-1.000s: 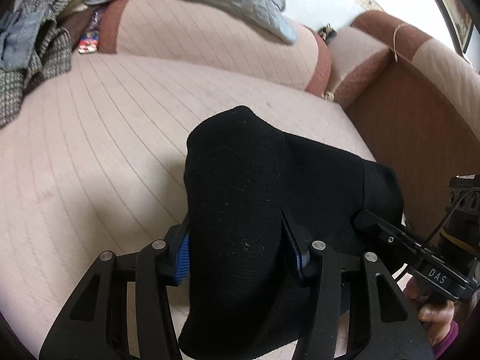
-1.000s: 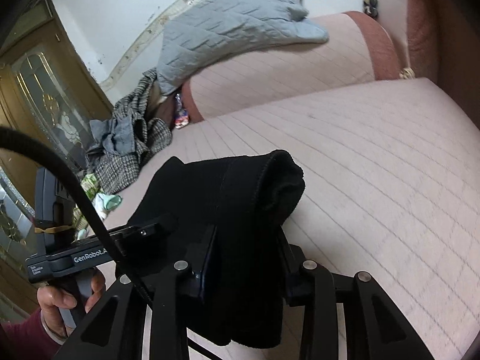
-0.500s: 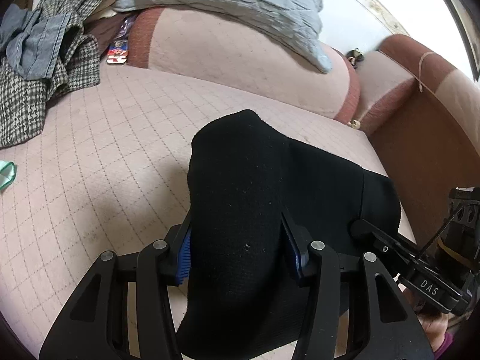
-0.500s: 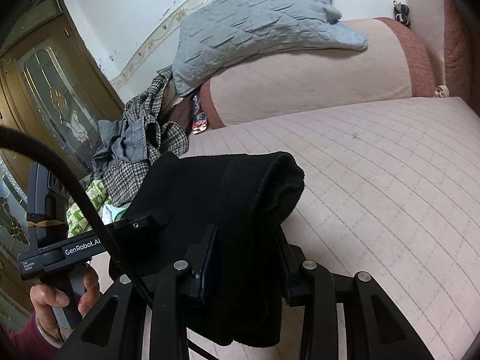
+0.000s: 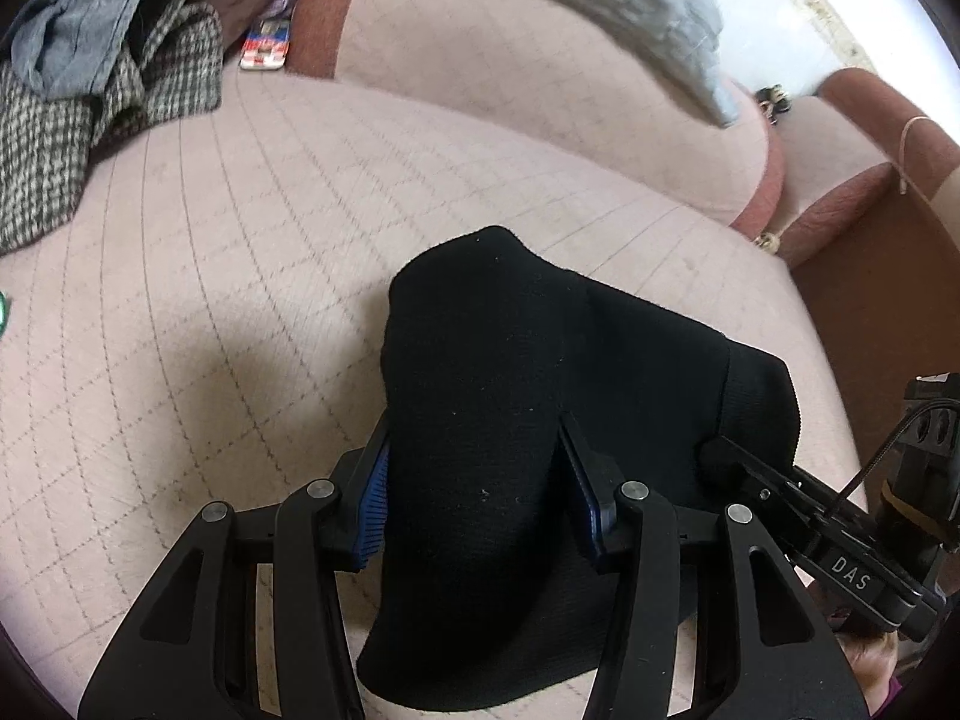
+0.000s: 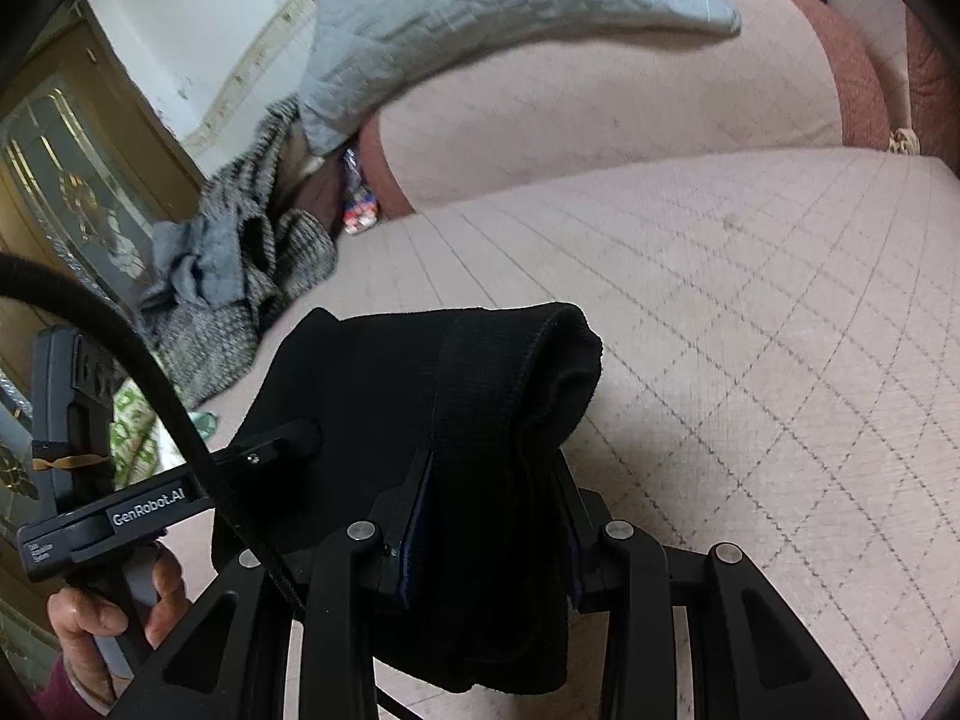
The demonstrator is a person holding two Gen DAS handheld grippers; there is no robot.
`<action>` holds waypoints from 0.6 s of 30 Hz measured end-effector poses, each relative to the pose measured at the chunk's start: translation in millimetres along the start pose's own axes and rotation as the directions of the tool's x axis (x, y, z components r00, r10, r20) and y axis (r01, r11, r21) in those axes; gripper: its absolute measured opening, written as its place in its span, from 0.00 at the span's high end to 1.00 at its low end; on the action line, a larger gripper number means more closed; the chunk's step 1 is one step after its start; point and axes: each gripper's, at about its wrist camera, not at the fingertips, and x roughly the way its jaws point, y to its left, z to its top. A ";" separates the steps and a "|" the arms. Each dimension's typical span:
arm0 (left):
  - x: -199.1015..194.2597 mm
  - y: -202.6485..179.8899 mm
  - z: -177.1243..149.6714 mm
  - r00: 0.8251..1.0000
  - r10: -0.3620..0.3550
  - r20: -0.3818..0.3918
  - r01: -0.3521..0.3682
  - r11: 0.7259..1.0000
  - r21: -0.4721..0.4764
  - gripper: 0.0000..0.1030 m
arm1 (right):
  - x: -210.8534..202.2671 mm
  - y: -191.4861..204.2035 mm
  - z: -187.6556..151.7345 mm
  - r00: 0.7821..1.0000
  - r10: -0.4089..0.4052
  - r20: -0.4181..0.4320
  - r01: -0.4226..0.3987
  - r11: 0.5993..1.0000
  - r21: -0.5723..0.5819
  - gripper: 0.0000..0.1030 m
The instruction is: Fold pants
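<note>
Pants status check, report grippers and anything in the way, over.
Left gripper and right gripper shut on black pants, held above sofa seat. Clothes pile off to side.

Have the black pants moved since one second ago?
Yes. The black pants, clamped in both grippers, were carried left along the sofa: the checked coat and phone now lie nearer them.

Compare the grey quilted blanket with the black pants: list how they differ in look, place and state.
The grey quilted blanket is pale and stitched in squares; the black pants are plain dark knit. The blanket is draped over the sofa backrest; the pants are held above the seat. The blanket lies untouched; the pants are clamped by the left tongs and right tongs. Both are soft fabric.
</note>
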 end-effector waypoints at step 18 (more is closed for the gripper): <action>17.2 22.3 -3.2 0.998 -0.057 -0.011 0.056 0.995 -0.076 0.28 | 6.1 -16.0 -0.6 0.999 -0.028 -0.035 0.029 0.999 0.040 0.56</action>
